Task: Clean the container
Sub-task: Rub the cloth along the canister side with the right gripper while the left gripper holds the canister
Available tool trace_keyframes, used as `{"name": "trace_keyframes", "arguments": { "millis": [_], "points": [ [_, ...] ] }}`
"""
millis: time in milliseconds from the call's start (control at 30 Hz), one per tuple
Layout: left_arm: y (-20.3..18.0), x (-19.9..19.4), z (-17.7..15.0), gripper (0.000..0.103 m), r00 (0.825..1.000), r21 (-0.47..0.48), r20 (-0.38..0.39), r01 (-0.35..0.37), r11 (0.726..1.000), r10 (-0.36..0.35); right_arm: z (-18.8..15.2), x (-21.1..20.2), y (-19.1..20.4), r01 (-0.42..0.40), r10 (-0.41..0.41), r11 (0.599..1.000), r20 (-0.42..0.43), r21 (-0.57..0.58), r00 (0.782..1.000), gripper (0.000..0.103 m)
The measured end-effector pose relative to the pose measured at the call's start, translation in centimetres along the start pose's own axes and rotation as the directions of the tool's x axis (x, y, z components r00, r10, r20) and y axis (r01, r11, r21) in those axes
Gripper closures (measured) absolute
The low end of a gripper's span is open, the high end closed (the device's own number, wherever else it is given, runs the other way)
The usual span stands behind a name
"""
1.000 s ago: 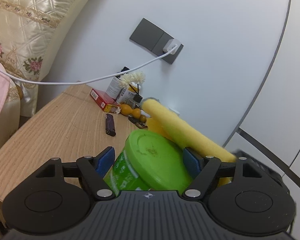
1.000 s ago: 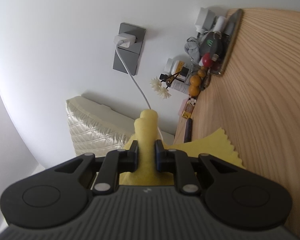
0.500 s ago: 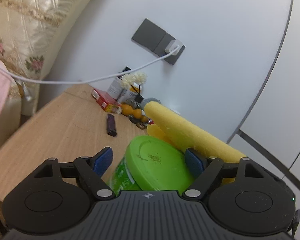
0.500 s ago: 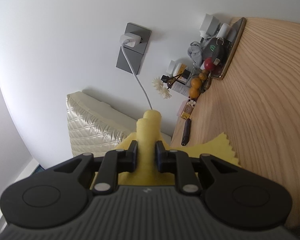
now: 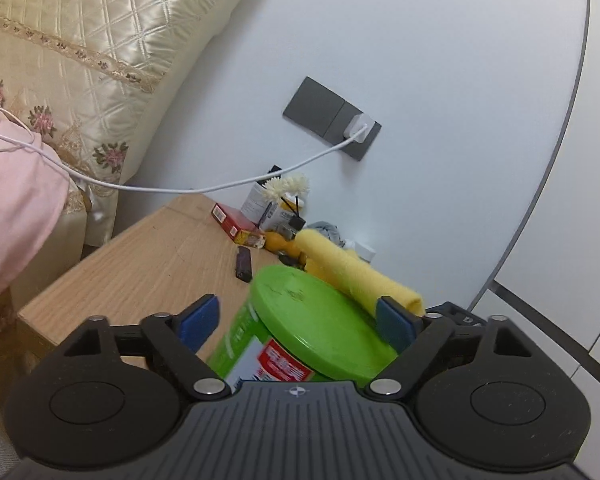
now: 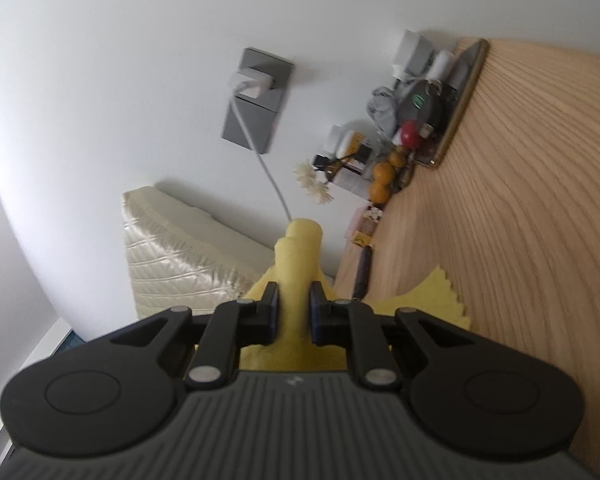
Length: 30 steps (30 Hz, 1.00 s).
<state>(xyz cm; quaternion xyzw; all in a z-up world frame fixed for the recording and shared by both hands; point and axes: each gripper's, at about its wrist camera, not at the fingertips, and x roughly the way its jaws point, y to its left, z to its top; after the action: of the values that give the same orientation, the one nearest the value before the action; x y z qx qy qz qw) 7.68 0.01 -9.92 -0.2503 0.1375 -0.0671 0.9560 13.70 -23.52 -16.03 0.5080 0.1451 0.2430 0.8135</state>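
In the left wrist view a green container [image 5: 308,328] with a flat green lid and a red-and-white label sits between the blue pads of my left gripper [image 5: 296,320]. The right pad touches the lid's rim; a small gap shows at the left pad, so the hold is unclear. A rolled yellow cloth [image 5: 356,276] lies along the lid's far right edge. In the right wrist view my right gripper [image 6: 294,306] is shut on that yellow cloth [image 6: 300,252], whose loose corner [image 6: 440,300] hangs over the wooden table [image 6: 520,240].
At the table's back by the wall are a red box [image 5: 236,220], a black lighter [image 5: 244,264], small orange gourds [image 6: 382,180], white dried flowers [image 5: 288,186] and a tray of clutter [image 6: 428,120]. A charger cable [image 5: 180,188] hangs from the wall socket [image 5: 332,118]. A quilted pillow [image 5: 80,60] lies left.
The left gripper and container have tilted and shifted: the label now shows and the pillow fills more of the view. The cloth has slid toward the lid's right edge. The right gripper stays shut.
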Motion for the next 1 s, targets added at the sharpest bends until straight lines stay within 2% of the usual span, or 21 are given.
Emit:
{"name": "trace_keyframes", "arguments": {
  "millis": [67,233,367,600,867,967,1000],
  "points": [
    [-0.3,0.3,-0.4,0.026,0.999,-0.002,-0.014,-0.037,0.999,0.037,-0.1,-0.8,-0.1,-0.008,0.008,1.0,-0.007,0.023,1.0,0.087],
    [-0.2,0.2,-0.3,0.041,0.997,-0.023,0.022,-0.078,0.997,0.079,-0.6,-3.4,0.0,-0.027,0.028,0.997,-0.015,0.067,0.999,0.087],
    [-0.2,1.0,0.0,0.044,0.996,-0.008,0.036,-0.083,0.997,0.083,-1.4,-4.8,0.8,-0.017,0.018,0.998,-0.022,0.06,1.0,0.087],
    [0.1,3.1,0.5,0.044,0.997,0.01,0.041,-0.068,0.998,0.068,-1.9,-4.3,1.6,0.005,-0.005,1.0,0.009,-0.009,1.0,0.087],
    [0.9,5.5,1.2,0.043,1.0,0.021,0.025,-0.018,1.0,0.018,-0.8,-2.4,0.6,0.012,-0.011,1.0,0.047,-0.008,0.999,0.086],
    [1.3,5.2,1.5,0.035,1.0,0.016,-0.004,0.01,1.0,-0.01,-0.3,-1.9,0.4,0.014,-0.013,1.0,0.051,-0.011,0.999,0.086],
    [1.4,4.7,1.7,0.024,1.0,0.004,-0.011,0.025,1.0,-0.025,-0.2,-1.8,0.3,0.012,-0.012,1.0,0.05,-0.009,0.999,0.086]
  ]
}}
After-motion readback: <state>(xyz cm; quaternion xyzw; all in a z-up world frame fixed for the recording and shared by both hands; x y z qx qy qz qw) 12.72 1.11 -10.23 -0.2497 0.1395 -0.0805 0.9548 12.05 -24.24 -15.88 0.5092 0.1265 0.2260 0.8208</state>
